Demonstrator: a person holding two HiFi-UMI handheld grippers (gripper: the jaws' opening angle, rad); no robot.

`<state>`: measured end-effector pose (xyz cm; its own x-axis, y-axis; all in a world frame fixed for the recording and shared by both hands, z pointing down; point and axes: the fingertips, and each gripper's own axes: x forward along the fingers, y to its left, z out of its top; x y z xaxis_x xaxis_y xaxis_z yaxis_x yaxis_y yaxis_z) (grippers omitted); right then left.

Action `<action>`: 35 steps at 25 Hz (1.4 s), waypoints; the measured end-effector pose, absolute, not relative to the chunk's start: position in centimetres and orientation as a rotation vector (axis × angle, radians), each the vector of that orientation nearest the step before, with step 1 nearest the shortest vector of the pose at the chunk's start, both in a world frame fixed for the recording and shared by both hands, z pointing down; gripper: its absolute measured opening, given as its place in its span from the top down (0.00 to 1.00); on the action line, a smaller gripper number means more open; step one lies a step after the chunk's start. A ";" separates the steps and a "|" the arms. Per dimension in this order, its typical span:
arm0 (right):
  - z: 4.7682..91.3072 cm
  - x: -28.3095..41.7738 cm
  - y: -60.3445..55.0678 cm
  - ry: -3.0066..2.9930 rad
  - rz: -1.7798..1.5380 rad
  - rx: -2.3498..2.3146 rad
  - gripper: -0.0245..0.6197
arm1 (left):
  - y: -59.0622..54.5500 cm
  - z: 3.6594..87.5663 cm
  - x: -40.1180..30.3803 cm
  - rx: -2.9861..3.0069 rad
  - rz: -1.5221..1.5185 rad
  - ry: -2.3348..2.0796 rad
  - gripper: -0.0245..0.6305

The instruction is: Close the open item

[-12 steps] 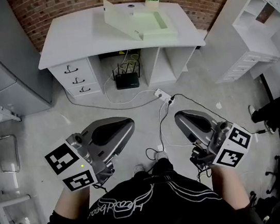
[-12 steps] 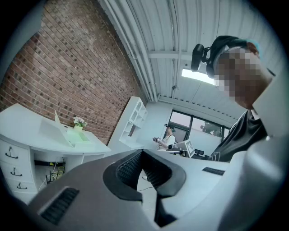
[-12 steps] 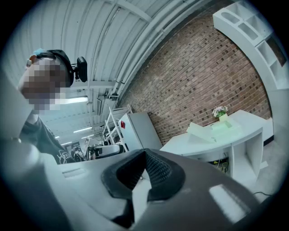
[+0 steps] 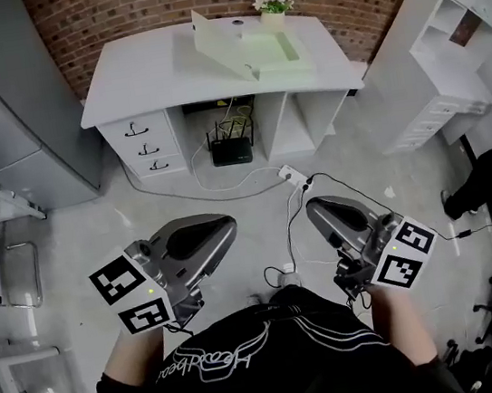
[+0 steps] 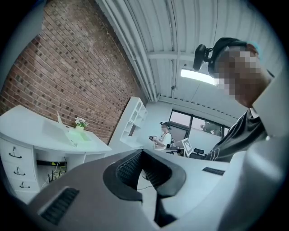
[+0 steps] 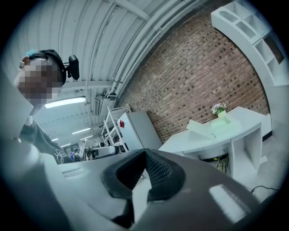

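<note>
- Open box [image 4: 252, 53]: flat, thin and pale green-white, with smooth hard-looking sides. It lies on the back right part of the white desk [image 4: 137, 79], just beside a small flower pot [image 4: 271, 15] near the back edge.
- Its lid stands up along the left side, like a stiff thin board. The flat bottom part spreads out to the right, so the open side faces the desk's right edge.
- Its long side runs from the desk's back edge toward the front edge, a little slanted.
- Left gripper [image 4: 229, 222]: smooth grey shell, round like a teardrop, with dark ribbed pads inside. The jaw tips are pressed together and hold nothing.
- Right gripper [image 4: 312, 208]: same shape and shell. Its jaw tips touch too, with nothing between them.
- Both grippers hang low over the grey floor, well apart from the desk. The box is far ahead of them, and both point toward the desk.
- A red brick wall [image 4: 108, 10] stands behind the desk.
</note>
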<state>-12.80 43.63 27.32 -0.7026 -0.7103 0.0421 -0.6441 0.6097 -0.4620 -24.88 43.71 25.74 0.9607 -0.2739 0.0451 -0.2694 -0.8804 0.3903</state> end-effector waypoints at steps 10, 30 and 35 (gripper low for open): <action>25.4 -10.4 44.2 2.643 -0.649 -1.200 0.96 | 43.8 24.6 -24.5 2.737 -0.029 -0.386 0.96; 27.2 -6.3 34.0 2.630 -0.722 -1.036 0.96 | 34.0 25.6 -18.2 2.671 -0.009 -0.421 0.96; 28.3 -2.7 28.3 2.604 -0.767 -1.035 0.96 | 28.0 26.9 -15.0 2.640 0.062 -0.468 0.96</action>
